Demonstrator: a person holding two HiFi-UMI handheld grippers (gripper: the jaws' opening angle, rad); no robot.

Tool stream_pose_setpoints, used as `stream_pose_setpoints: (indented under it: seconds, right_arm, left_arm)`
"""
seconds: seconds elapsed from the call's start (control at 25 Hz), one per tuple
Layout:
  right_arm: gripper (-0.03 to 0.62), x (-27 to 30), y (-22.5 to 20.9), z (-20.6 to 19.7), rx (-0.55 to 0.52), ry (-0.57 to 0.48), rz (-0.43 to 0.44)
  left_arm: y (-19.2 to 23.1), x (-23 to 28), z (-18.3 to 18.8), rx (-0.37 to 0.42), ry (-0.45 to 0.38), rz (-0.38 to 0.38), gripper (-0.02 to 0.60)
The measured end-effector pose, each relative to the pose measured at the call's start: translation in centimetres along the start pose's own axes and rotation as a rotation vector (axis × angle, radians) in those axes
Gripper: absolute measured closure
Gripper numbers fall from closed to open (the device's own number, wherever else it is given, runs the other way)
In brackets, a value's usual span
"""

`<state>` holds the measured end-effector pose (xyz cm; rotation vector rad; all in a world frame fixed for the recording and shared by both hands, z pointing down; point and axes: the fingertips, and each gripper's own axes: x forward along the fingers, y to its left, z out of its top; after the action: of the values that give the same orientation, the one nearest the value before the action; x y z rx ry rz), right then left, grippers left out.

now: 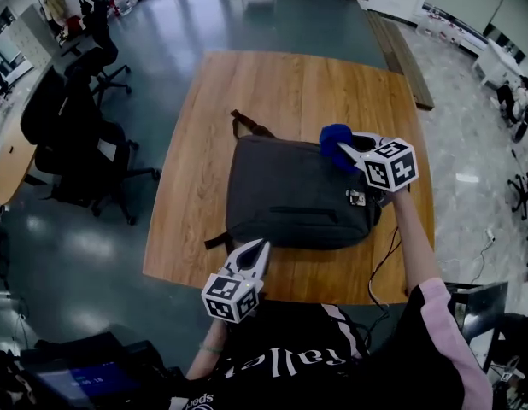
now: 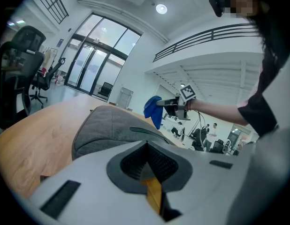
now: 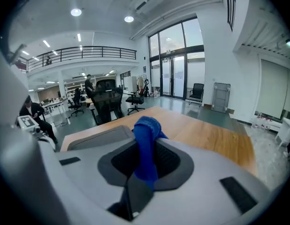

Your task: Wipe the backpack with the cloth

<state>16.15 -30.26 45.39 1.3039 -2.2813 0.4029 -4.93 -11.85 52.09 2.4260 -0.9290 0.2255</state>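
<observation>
One dark grey backpack (image 1: 294,193) lies flat on the single wooden table (image 1: 247,84), stretched between the two grippers, its long axis running side to side across the person's front, a carry loop poking out at the far corner on the left gripper's side and a strap trailing from the near corner on that side. One blue cloth (image 1: 335,143) hangs bunched from the right gripper (image 1: 345,148), whose jaws are clamped narrow on it, the cloth held at the backpack's far right corner; whether it touches the fabric cannot be told. The left gripper (image 1: 261,246) sits at the backpack's near edge, tips pointed at it, jaws pressed together with nothing between them. Beyond the table on the left gripper's side stand at least two black office chairs (image 1: 89,156) on the grey floor
</observation>
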Motion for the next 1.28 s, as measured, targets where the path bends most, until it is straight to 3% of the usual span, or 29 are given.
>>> stream_pose_setpoints:
  seconds: [0.2,0.4,0.64,0.92,1.28]
  right_arm:
    - [0.528,5.5,-2.3,0.6,0.029,0.057,-0.007]
    - [0.526,6.9,0.6,-2.1,0.015,0.107,0.056]
    - [0.528,2.9,6.4,-4.0,0.028,0.062,0.126]
    - [0.528,-2.2,11.8,-6.4,0.108,-0.006,0.143]
    - [0.528,-5.9,17.8,-11.9,0.19,0.029,0.143]
  left_arm:
    - [0.4,-0.7,0.0,-0.014,-0.009,0.03,0.583]
    - [1.4,-1.1,-0.4,-0.026,-0.02,0.056,0.583]
    - [1.3,-1.1,-0.4,-0.029,-0.022,0.052,0.583]
    - [0.3,-0.6,-0.8,-0.012,-0.003,0.011,0.583]
    - [-0.5,-0.8,-1.2,0.001,0.008,-0.013,0.583]
